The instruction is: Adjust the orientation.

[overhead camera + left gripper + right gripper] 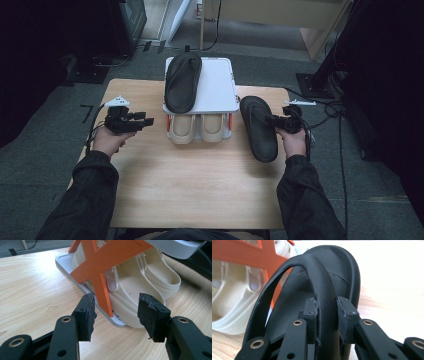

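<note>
The light, floppy black sandal (258,128), beside the white rack (220,85) on the bench (200,185), is gripped by its strap in the right tongs (327,312), while the left tongs (116,315) are held open and empty

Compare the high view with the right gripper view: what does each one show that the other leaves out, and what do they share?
High view alone: the second black flip-flop on the white rack's top shelf, the left claw, both sleeves.

Right gripper view alone: the right claw shut on the strap, seen close up.

Shared: the held black flip-flop, the cream clogs on the lower shelf, the wooden table.
</note>
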